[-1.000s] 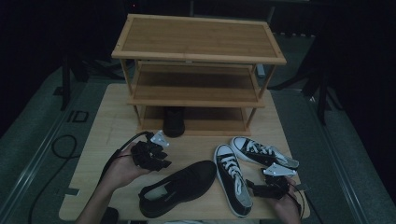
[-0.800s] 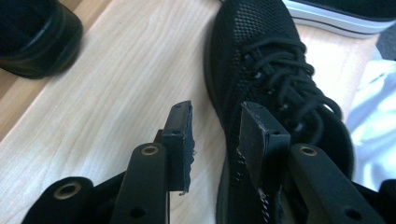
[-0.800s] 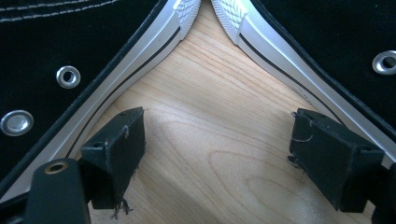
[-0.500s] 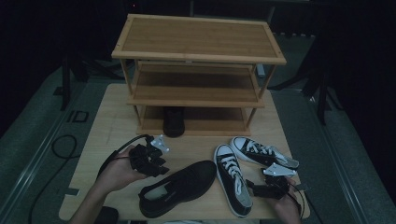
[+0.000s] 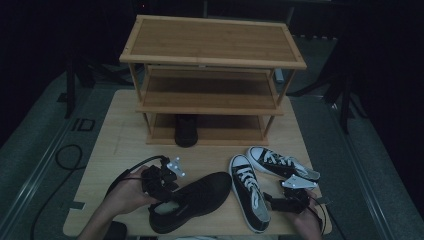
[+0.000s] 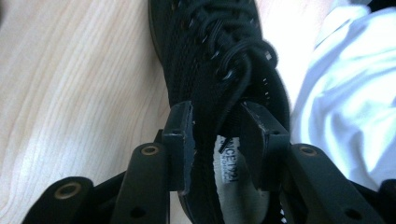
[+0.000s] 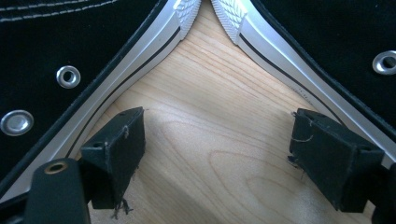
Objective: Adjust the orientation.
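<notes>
A black mesh shoe (image 5: 200,197) lies near the table's front edge, toe pointing right. My left gripper (image 5: 167,192) is at its heel end, shut on the black shoe (image 6: 210,46): in the left gripper view my left gripper (image 6: 219,135) has its jaws pressed on the laced tongue and collar, the label showing between them. Two black-and-white sneakers (image 5: 250,192) (image 5: 282,162) lie to the right, toes close together. My right gripper (image 5: 275,199) rests between them, open. The right gripper view shows the right gripper (image 7: 217,140) over bare wood, between the sneakers' soles (image 7: 70,37) (image 7: 336,42).
A three-tier wooden shoe rack (image 5: 210,45) stands at the back of the table (image 5: 120,140). Another black shoe (image 5: 186,130) sits on its bottom shelf. A black cable (image 5: 65,155) loops off the table's left side. White clothing (image 6: 355,93) lies beside the mesh shoe.
My left gripper has edged a little toward the front, onto the black shoe's heel end. The right gripper and the sneakers have stayed put.
</notes>
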`<action>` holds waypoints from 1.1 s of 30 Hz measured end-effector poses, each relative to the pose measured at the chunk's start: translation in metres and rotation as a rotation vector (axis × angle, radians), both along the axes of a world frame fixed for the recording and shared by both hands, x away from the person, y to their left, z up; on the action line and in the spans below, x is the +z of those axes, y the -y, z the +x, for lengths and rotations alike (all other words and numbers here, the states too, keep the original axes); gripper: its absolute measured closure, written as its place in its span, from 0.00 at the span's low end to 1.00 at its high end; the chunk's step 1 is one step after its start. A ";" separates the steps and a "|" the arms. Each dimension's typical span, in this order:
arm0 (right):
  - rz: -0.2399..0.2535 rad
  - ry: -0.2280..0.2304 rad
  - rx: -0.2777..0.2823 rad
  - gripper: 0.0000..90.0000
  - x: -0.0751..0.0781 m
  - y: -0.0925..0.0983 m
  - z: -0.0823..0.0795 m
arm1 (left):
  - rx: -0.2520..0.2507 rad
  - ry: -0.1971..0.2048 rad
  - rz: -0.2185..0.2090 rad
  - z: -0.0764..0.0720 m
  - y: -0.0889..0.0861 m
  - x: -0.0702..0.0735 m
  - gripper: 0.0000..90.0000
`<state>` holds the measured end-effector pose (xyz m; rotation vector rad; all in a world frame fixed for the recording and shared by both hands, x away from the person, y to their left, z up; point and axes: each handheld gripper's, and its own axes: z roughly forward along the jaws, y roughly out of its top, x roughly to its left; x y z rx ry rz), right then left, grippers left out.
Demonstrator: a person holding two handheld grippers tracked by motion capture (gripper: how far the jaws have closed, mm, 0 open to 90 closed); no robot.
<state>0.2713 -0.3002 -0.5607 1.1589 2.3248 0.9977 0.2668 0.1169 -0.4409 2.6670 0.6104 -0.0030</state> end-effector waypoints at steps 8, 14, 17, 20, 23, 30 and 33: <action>0.000 0.000 0.000 0.20 0.000 0.000 0.000 | 0.027 -0.007 0.073 0.007 0.011 -0.014 0.80; 0.000 0.000 0.000 0.20 0.000 0.000 0.000 | 0.062 0.030 0.129 0.007 0.016 -0.019 0.87; 0.000 0.000 0.001 0.20 0.000 0.000 0.000 | 0.099 0.012 0.107 0.012 0.013 -0.018 0.97; 0.000 0.000 0.001 0.20 0.000 0.000 0.000 | 0.127 -0.009 0.073 0.015 0.007 -0.018 0.97; 0.000 0.000 0.000 0.20 0.000 0.000 0.000 | 0.167 0.003 0.052 0.020 0.003 -0.019 0.97; 0.001 -0.001 0.000 0.20 0.000 0.000 0.000 | 0.239 -0.005 0.006 0.035 -0.006 -0.018 0.97; 0.000 0.000 0.001 0.20 0.000 0.000 0.000 | 0.278 -0.005 -0.018 0.043 -0.012 -0.016 0.97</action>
